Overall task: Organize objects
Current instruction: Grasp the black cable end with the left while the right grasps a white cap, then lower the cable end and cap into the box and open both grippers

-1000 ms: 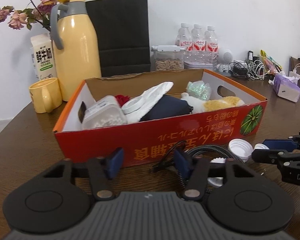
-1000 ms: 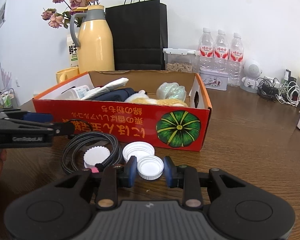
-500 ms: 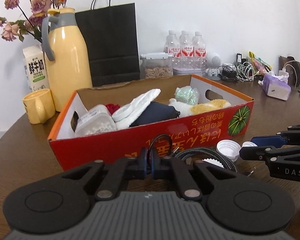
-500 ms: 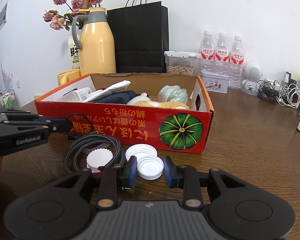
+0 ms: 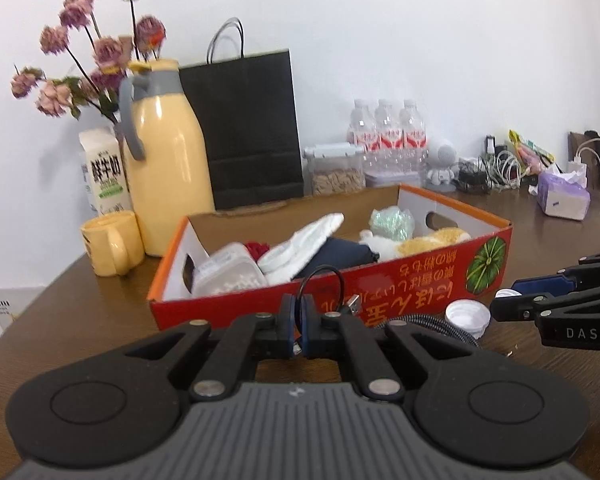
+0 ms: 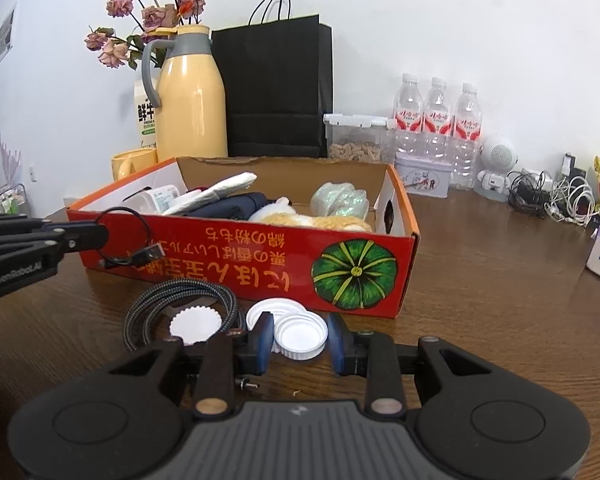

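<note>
I am looking across the wooden table (image 6: 480, 300) at the red cardboard box (image 5: 400, 280), which is holding a clear plastic tub (image 5: 230, 274), white cloth (image 5: 304, 242), a dark pouch (image 5: 336, 256), a plush toy (image 5: 416, 242) and a shiny green packet (image 5: 392, 222). My left gripper (image 5: 299, 326) is clenching the thin black cable (image 5: 320, 276), which is looping up just before the box front with its plug (image 6: 146, 257) dangling. A second ago those jaws were spread and empty; they have just been closing, and the cable is now lifted. My right gripper (image 6: 298, 340) is bracketing a white cap (image 6: 302, 334) resting on the table, pads touching its rim.
</note>
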Demonstrator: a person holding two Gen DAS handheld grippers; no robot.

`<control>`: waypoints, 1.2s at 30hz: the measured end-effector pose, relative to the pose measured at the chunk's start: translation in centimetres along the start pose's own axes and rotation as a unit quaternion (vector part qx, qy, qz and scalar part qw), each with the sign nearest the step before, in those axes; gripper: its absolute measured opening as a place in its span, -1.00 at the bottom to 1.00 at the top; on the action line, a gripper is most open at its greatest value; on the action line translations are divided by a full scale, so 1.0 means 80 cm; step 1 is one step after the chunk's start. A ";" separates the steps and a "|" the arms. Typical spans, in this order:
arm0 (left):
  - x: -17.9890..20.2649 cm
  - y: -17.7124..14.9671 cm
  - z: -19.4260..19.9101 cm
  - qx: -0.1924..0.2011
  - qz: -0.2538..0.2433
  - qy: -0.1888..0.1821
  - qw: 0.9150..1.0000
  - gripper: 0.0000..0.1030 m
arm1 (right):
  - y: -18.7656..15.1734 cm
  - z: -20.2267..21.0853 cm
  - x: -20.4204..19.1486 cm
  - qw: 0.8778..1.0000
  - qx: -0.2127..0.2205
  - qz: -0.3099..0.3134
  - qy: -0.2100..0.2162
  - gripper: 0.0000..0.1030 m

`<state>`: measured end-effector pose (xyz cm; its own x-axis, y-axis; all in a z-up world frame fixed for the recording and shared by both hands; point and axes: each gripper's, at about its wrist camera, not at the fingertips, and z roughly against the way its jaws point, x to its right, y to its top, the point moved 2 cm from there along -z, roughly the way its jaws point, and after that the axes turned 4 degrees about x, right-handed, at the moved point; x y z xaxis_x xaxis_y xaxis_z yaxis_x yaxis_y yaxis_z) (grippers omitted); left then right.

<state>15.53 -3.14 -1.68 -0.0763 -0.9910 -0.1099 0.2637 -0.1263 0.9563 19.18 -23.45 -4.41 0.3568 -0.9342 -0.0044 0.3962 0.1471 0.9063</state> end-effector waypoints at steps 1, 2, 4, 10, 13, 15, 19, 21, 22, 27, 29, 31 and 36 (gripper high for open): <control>0.000 0.002 0.004 0.008 -0.001 0.002 1.000 -0.92 | 0.002 0.002 -0.001 1.000 0.005 0.001 -0.002 -0.47; 0.001 0.004 0.009 0.015 -0.005 0.006 1.000 -0.92 | 0.004 0.005 -0.002 1.000 0.010 0.002 -0.003 -0.47; 0.001 0.011 0.014 0.027 -0.008 0.006 1.000 -0.92 | 0.011 0.010 -0.004 1.000 0.020 0.006 -0.004 -0.47; 0.002 0.038 0.012 0.053 -0.010 0.000 0.999 -0.92 | 0.047 0.017 -0.011 0.998 0.059 0.017 0.002 -0.47; 0.003 0.053 0.006 0.065 -0.011 0.000 0.998 -0.92 | 0.070 0.014 -0.015 0.997 0.076 0.026 0.003 -0.47; 0.004 0.062 -0.003 0.071 -0.012 0.001 0.997 -0.92 | 0.082 0.008 -0.018 0.996 0.085 0.032 0.001 -0.47; 0.004 0.076 -0.025 0.072 -0.005 0.002 0.997 -0.92 | 0.106 -0.013 -0.020 0.995 0.092 0.032 0.002 -0.47; 0.005 0.081 -0.037 0.072 -0.003 0.003 0.997 -0.92 | 0.113 -0.025 -0.021 0.995 0.092 0.033 0.000 -0.47; 0.005 0.083 -0.043 0.071 -0.001 0.004 0.997 -0.92 | 0.117 -0.034 -0.022 0.995 0.091 0.034 -0.002 -0.47; 0.007 0.084 -0.081 0.055 0.018 0.004 0.998 -0.92 | 0.121 -0.084 -0.017 0.997 0.078 0.022 -0.015 -0.47; 0.006 0.079 -0.098 0.041 0.028 0.002 0.999 -0.92 | 0.115 -0.100 -0.011 0.997 0.070 0.012 -0.020 -0.47; 0.004 0.073 -0.109 0.027 0.033 -0.005 0.999 -0.92 | 0.106 -0.113 -0.006 0.998 0.055 0.008 -0.021 -0.47; -0.005 0.061 -0.122 0.002 0.046 -0.018 0.999 -0.92 | 0.096 -0.124 0.003 0.999 0.040 -0.001 -0.020 -0.46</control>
<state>26.24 -3.76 0.37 -0.0858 -0.9963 -0.0112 0.2675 -0.0339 0.9630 30.68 -19.33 -1.61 0.3207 -0.9471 0.0087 0.3273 0.1194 0.9373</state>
